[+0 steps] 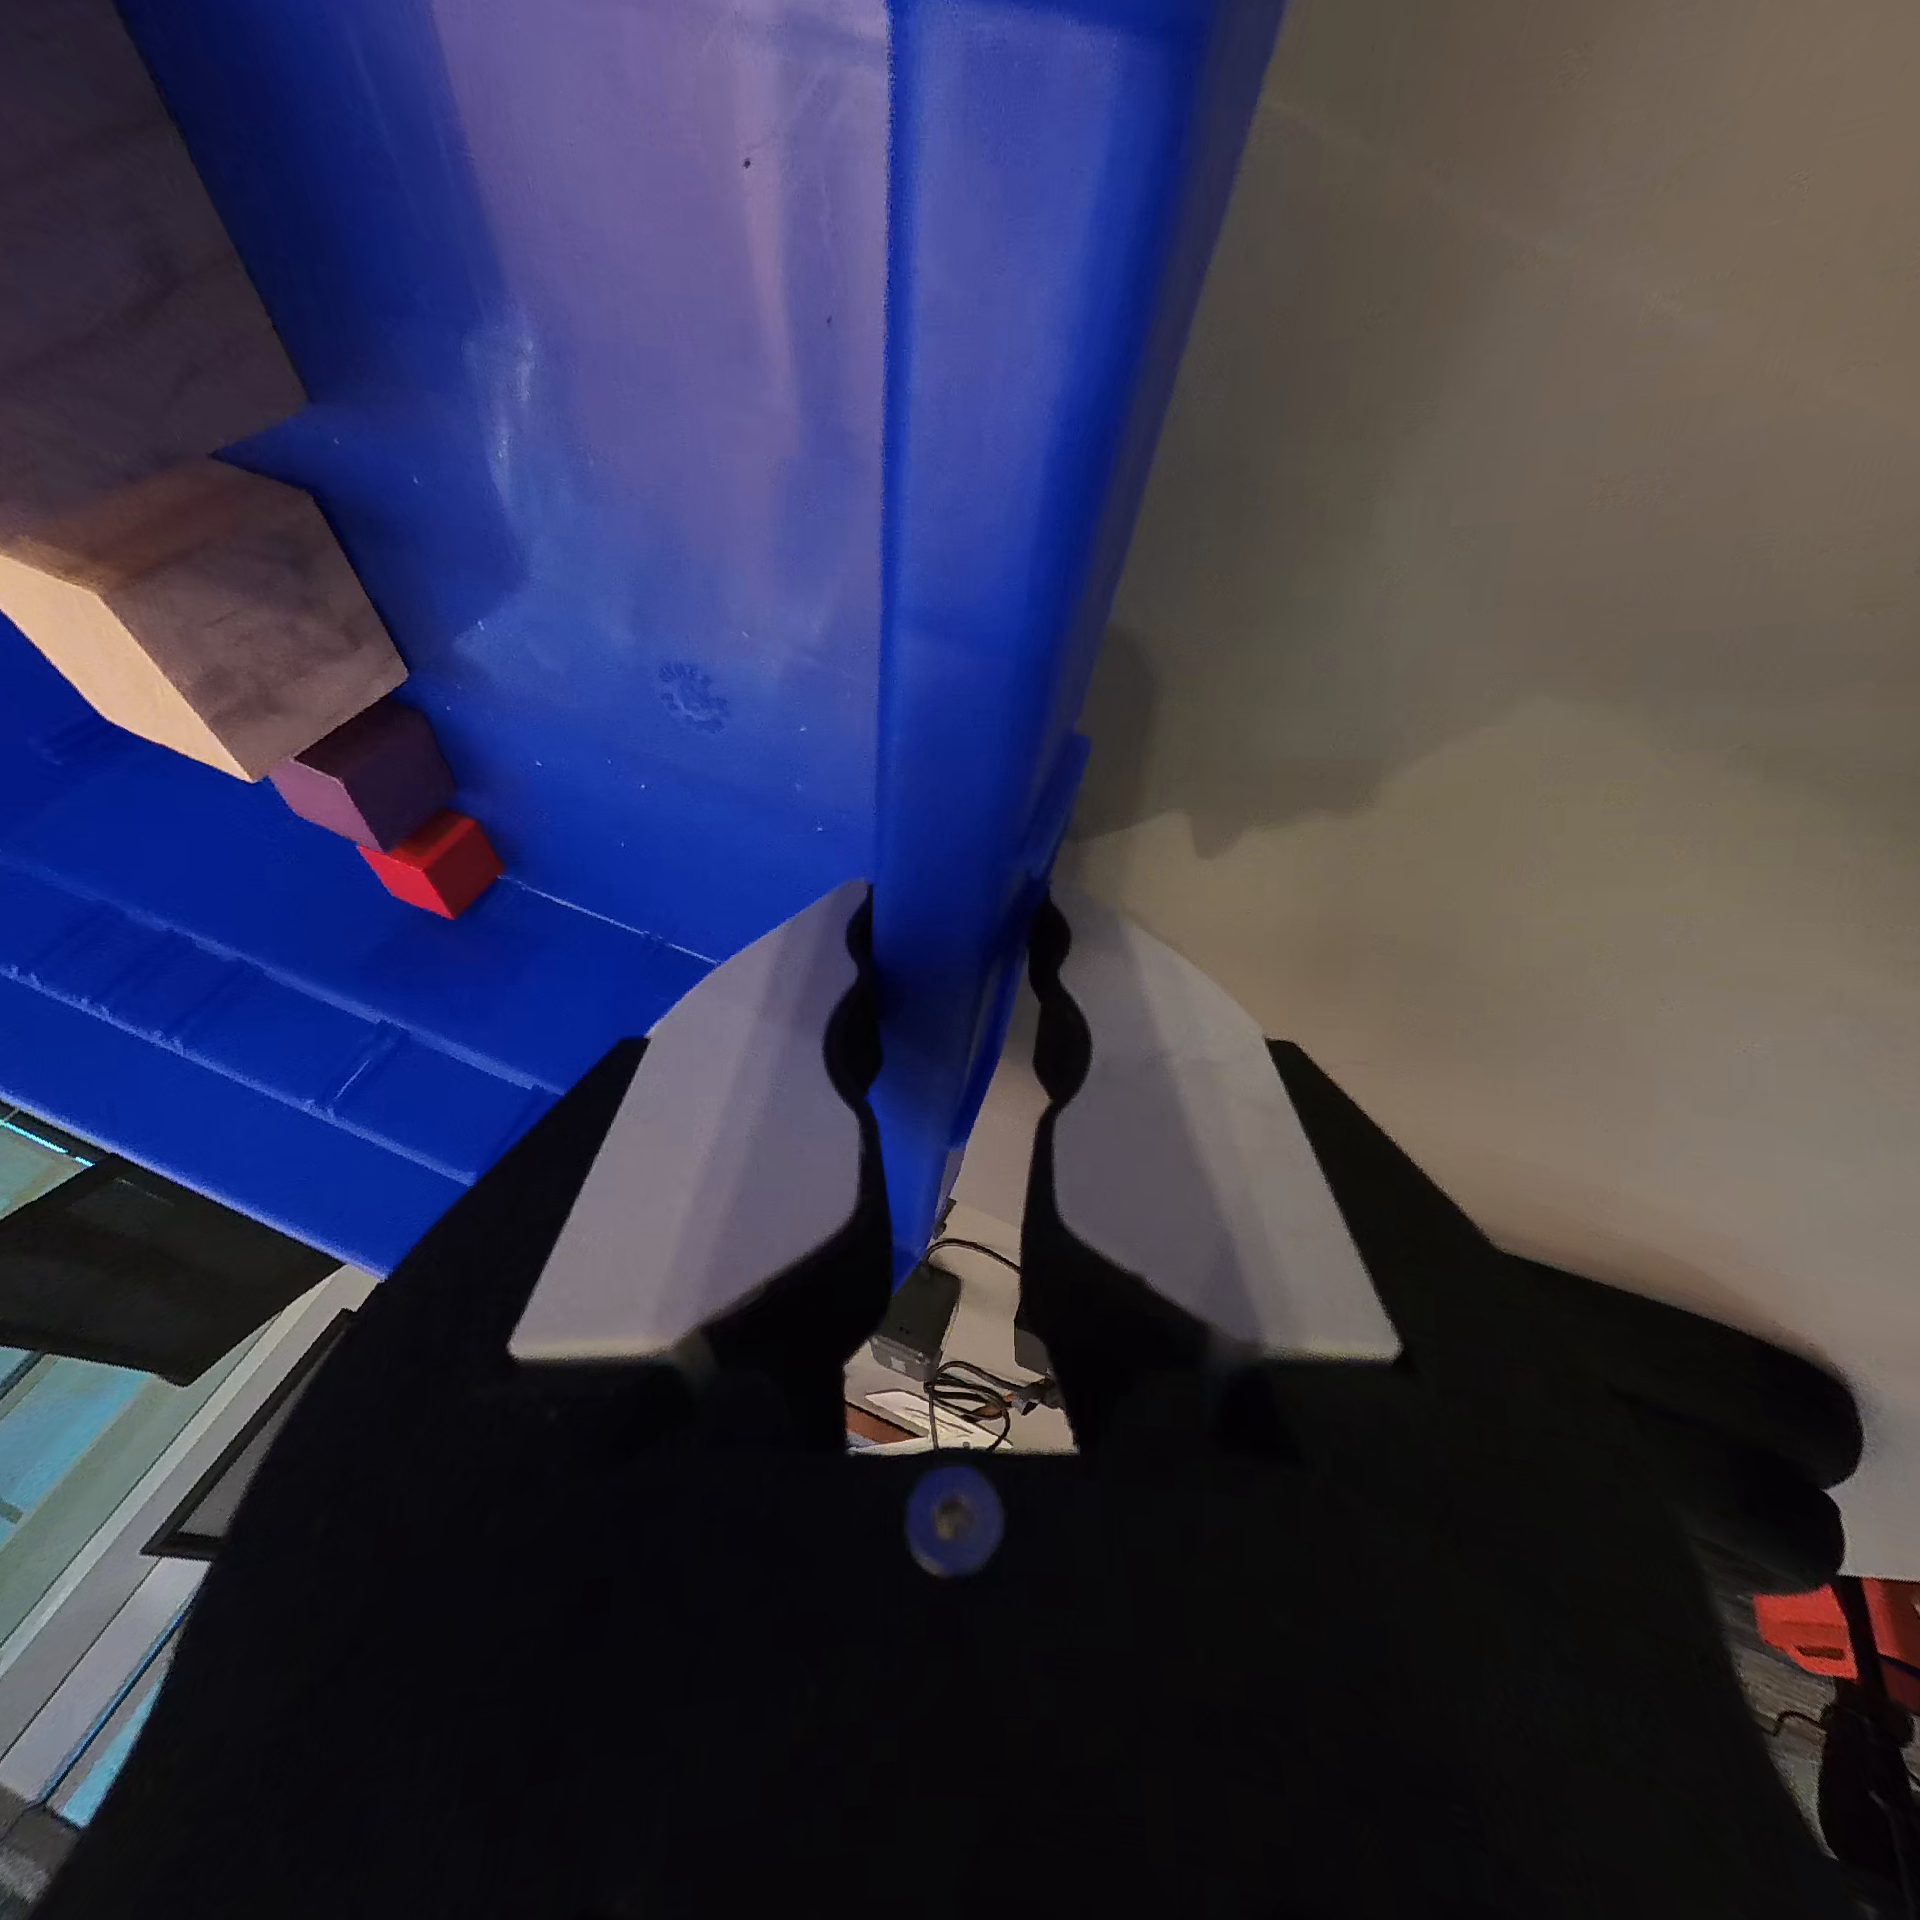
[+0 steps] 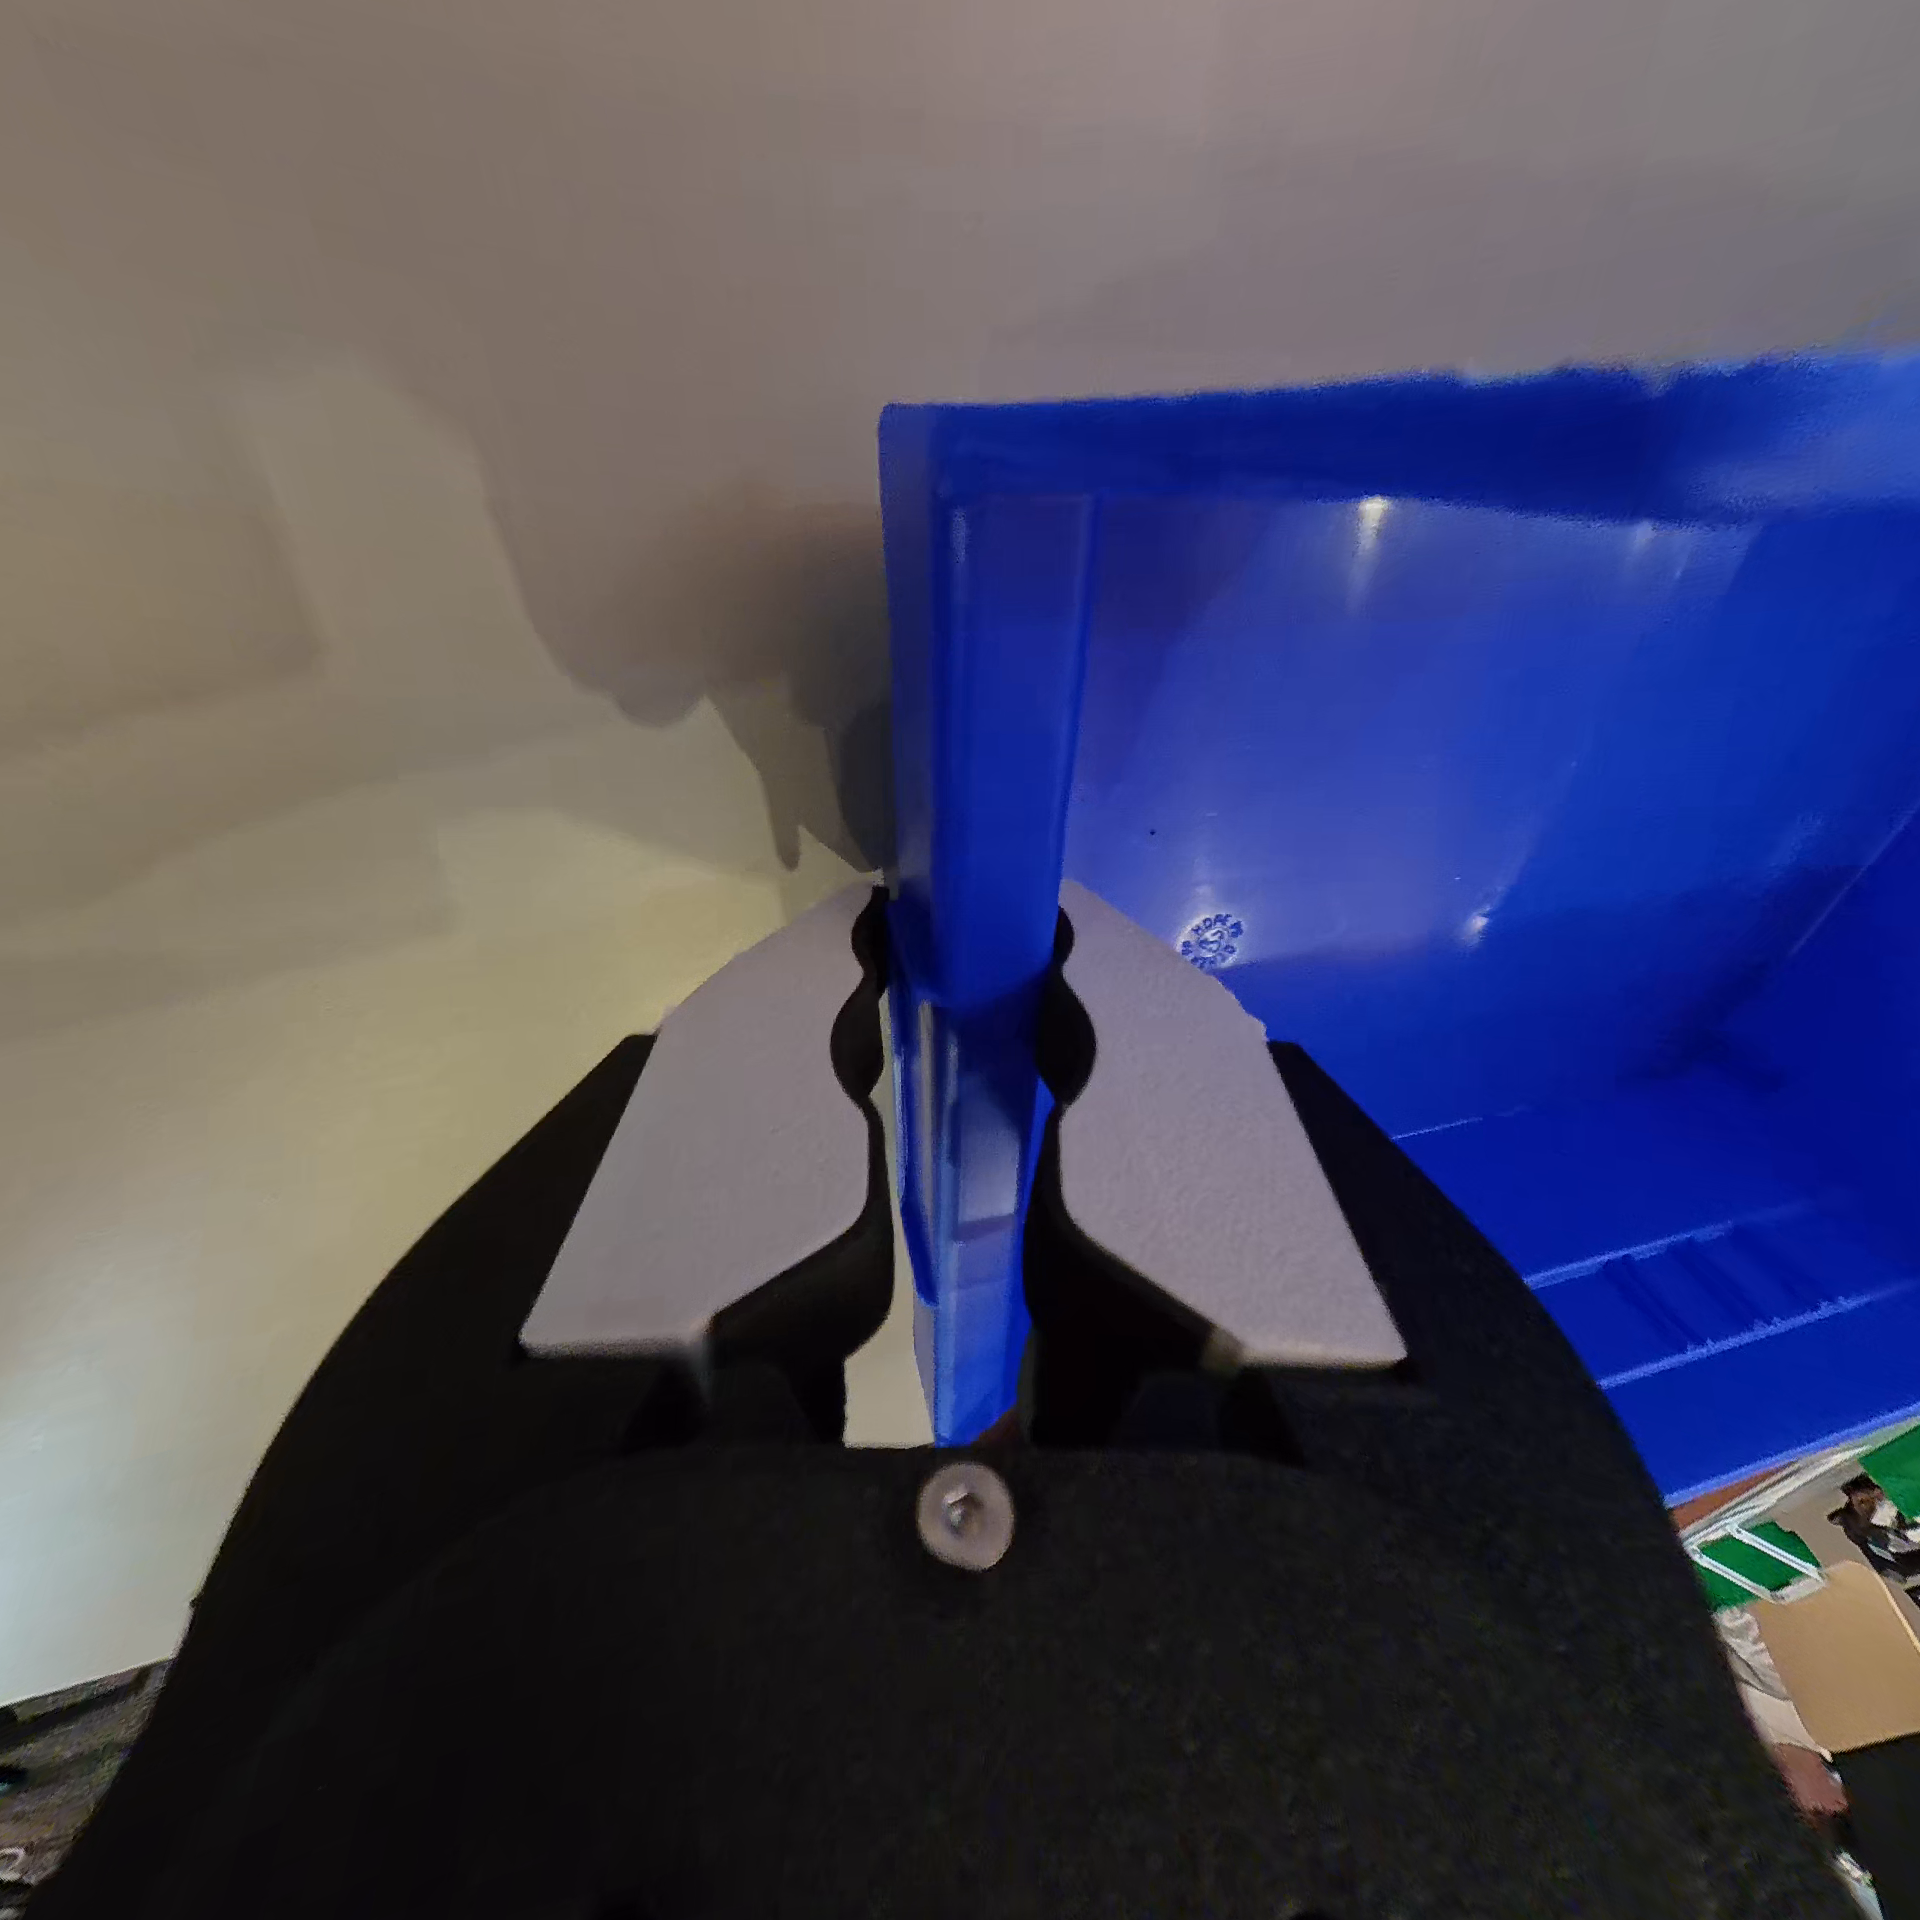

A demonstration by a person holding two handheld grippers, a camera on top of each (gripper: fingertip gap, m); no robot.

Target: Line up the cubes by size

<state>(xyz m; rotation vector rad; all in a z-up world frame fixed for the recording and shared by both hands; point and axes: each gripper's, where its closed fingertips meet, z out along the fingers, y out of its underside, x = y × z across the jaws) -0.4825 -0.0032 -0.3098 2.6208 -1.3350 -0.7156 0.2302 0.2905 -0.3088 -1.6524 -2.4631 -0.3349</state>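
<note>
Cubes are piled against one inner wall of the blue bin: a large wooden cube, a purple cube below it and a small red cube lowest, each touching the next. With the bin apparently tipped up off the white worktop, they could tumble out unevenly, or the bin could slip sideways if either grip loosens. The left tool is clamped part-way open on one side wall's rim; its right pad looks barely seated, though the view is unclear. The right tool is clamped on the opposite rim, both pads pressing.
</note>
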